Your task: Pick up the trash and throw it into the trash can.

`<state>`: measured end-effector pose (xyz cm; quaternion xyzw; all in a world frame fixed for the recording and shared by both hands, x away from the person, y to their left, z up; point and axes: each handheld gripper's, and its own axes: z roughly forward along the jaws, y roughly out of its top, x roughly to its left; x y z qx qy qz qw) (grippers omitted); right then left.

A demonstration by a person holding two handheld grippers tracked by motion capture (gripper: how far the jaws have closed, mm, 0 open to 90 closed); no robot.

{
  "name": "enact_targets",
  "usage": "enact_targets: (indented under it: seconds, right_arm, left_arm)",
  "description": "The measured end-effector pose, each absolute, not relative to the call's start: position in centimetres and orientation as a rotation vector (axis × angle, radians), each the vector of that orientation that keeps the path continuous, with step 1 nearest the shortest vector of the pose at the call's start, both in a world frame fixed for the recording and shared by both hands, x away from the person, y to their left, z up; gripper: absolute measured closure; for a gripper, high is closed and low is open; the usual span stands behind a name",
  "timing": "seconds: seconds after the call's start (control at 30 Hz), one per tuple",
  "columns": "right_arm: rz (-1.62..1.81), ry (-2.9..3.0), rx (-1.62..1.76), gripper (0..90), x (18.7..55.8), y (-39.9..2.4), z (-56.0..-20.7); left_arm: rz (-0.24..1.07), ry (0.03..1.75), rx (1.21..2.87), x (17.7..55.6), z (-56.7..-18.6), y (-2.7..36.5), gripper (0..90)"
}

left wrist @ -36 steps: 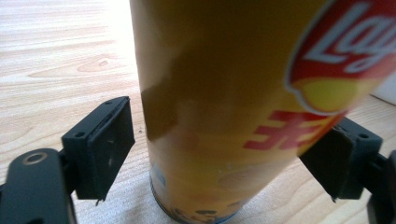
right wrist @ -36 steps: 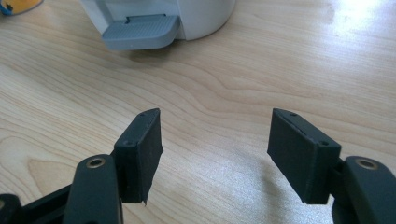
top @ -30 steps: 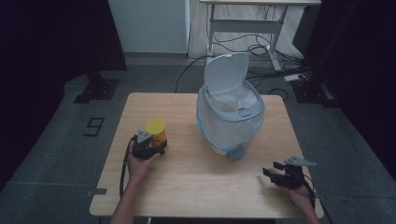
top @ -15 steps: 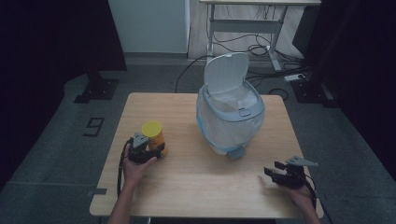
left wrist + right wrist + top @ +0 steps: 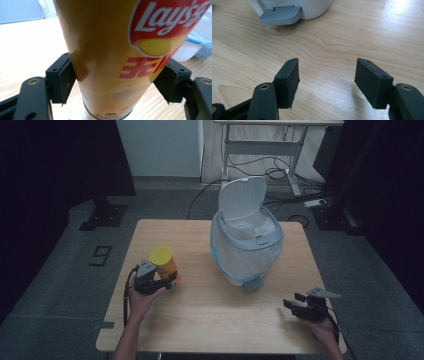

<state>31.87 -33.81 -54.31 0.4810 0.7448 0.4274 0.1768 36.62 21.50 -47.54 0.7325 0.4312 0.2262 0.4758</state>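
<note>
An orange Lay's chips can (image 5: 166,265) with a yellow lid stands upright at the left of the wooden table (image 5: 200,315). My left gripper (image 5: 159,282) is shut on its lower body. In the left gripper view both black pads (image 5: 62,80) press the sides of the can (image 5: 105,50). I cannot tell whether its base still touches the wood. My right gripper (image 5: 295,304) rests open near the table's front right corner. The right gripper view shows bare wood between the jaws of that gripper (image 5: 327,77).
A white pedal bin (image 5: 247,250) with a plastic liner stands mid-table, lid (image 5: 242,197) raised. Its grey pedal (image 5: 280,15) faces my right gripper. Beyond the far edge are a desk frame and floor cables (image 5: 265,172). Dark curtains flank both sides.
My left gripper has risen a little with the chips can in it, and the can now looks slightly nearer the camera. The right hand has kept still.
</note>
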Motion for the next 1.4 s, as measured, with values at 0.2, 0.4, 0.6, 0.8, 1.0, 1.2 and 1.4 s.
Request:
enact_targets:
  seconds: [0.2, 0.4, 0.6, 0.8, 1.0, 1.2, 1.4]
  right_arm:
    - [1.207, 2.112, 1.357, 35.3, 31.9, -33.8, -54.3]
    - [1.201, 2.115, 1.358, 35.4, 31.9, -33.7, -54.4]
    - [1.201, 2.115, 1.358, 35.4, 31.9, -33.7, -54.4]
    - [1.2, 2.115, 1.357, 35.4, 31.9, -33.8, -54.4]
    - [1.198, 2.118, 1.358, 35.4, 32.0, -33.8, -54.4]
    - [1.195, 2.122, 1.358, 35.4, 32.0, -33.7, -54.5]
    - [1.196, 2.123, 1.361, 35.4, 32.0, -33.7, -54.5]
  left_arm:
    - [0.553, 1.03, 1.788, 36.1, -46.6, 21.6, 24.5]
    - [0.559, 1.025, 1.785, 35.9, -46.0, 21.7, 24.5]
    - [0.562, 1.004, 1.784, 35.5, -45.1, 21.4, 24.5]
    - [0.573, 0.978, 1.779, 35.0, -44.0, 21.0, 24.5]
    - [0.564, 0.965, 1.772, 34.7, -43.2, 20.7, 24.5]
    - [0.563, 0.935, 1.762, 34.2, -42.1, 20.3, 24.5]
    - [0.56, 0.923, 1.755, 33.7, -41.5, 20.0, 24.5]
